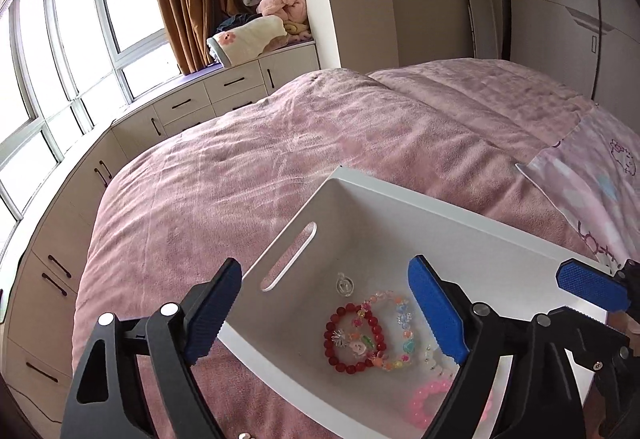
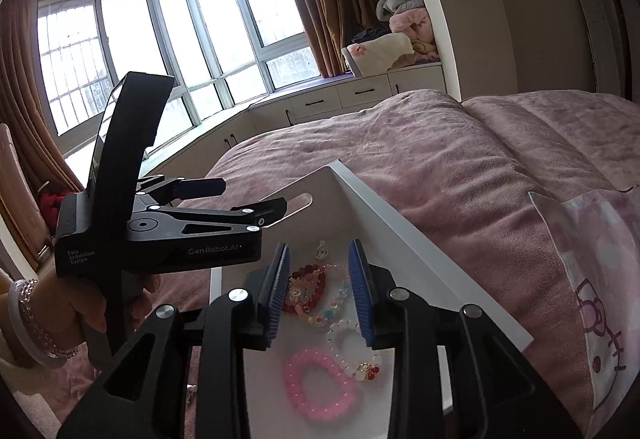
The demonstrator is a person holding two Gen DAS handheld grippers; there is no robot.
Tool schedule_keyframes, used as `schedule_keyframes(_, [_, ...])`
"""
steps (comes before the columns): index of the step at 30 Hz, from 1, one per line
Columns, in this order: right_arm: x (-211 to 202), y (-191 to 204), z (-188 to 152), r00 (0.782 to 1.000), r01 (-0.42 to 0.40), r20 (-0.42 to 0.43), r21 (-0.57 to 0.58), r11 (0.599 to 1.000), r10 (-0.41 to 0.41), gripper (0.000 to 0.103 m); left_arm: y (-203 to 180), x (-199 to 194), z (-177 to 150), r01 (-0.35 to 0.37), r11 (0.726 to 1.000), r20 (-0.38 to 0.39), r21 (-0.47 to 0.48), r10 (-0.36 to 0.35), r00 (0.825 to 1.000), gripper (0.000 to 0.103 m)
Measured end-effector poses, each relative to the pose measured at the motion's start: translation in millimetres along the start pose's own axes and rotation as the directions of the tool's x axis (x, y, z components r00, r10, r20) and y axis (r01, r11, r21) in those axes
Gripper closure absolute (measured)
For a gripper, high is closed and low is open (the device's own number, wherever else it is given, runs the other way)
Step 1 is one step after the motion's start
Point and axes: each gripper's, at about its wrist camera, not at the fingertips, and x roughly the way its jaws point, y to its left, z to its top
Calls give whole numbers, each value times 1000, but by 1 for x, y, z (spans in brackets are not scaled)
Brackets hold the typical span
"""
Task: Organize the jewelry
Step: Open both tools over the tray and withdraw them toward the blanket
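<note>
A white box [image 1: 360, 215] [image 2: 400, 239] sits on the pink bed. Inside lie a red bead bracelet [image 1: 352, 339] [image 2: 306, 275], a multicoloured bead bracelet [image 1: 400, 327] [image 2: 332, 303], a pink bead bracelet [image 1: 424, 403] [image 2: 320, 387], a clear-white bead bracelet [image 2: 352, 347] and a small clear pendant [image 1: 345, 285] [image 2: 321, 250]. My left gripper [image 1: 324, 319] is open and empty, straddling the box's left wall. My right gripper [image 2: 320, 291] is open and empty, just above the bracelets; its blue pad [image 1: 588, 285] shows in the left wrist view.
The pink bedspread [image 1: 280, 143] surrounds the box. A Hello Kitty pillowcase [image 2: 592, 279] lies to the right. White drawers [image 1: 188, 107] and windows run along the left wall. Folded blankets [image 1: 276, 11] are stacked at the back.
</note>
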Motion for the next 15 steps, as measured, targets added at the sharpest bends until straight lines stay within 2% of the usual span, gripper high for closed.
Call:
schedule_keyframes(1, [-6, 4, 1, 999, 9, 34, -16, 1000, -8, 42, 5, -12, 1, -27, 1000, 35, 0, 27, 999, 9])
schedule_keyframes(3, [-17, 10, 2, 996, 30, 89, -41, 999, -26, 36, 15, -33, 3, -67, 998, 77, 4, 66, 995, 7])
schedule_keyframes(5, [-24, 12, 3, 992, 35, 126, -40, 999, -30, 25, 26, -53, 2, -100, 995, 104, 5, 99, 990, 5])
schedule_keyframes(8, [-34, 15, 4, 985, 15, 172, -38, 999, -8, 12, 45, -83, -6, -122, 992, 148, -17, 123, 981, 4])
schedule_keyframes(11, [-39, 28, 2, 981, -5, 194, -75, 997, 20, 6, 63, -109, -21, -134, 990, 165, -43, 139, 976, 4])
schedule_keyframes(15, [-42, 57, -3, 978, -23, 201, -155, 988, 54, 5, 86, -134, -53, -157, 984, 139, -79, 167, 976, 4])
